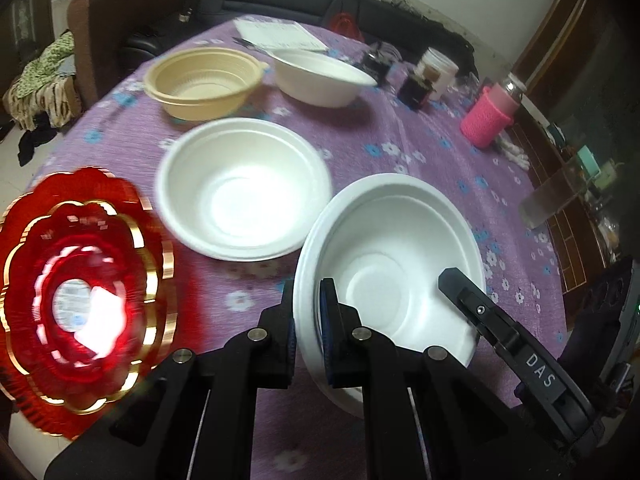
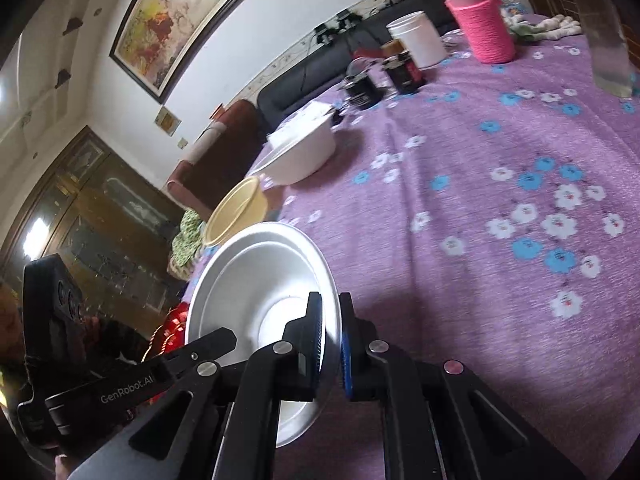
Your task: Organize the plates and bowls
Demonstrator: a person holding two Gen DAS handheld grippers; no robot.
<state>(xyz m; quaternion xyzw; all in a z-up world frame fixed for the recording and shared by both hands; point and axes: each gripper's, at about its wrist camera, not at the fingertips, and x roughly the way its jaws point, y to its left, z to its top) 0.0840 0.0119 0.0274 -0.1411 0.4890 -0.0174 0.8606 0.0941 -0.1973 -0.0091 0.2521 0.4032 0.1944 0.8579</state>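
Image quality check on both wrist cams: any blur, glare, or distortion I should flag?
Left wrist: motion blur smears the red and gold plate, glare blows out its centre; the middle white bowl is soft-edged, its floor overexposed. Right wrist: the held white bowl looks grey in shade; a painting shows window glare. Both views: strong fisheye bending, dark vignetted corners.

Right tongs [image 2: 329, 334] pinch the white bowl's [image 2: 256, 280] rim above the purple tablecloth [image 2: 460, 184].
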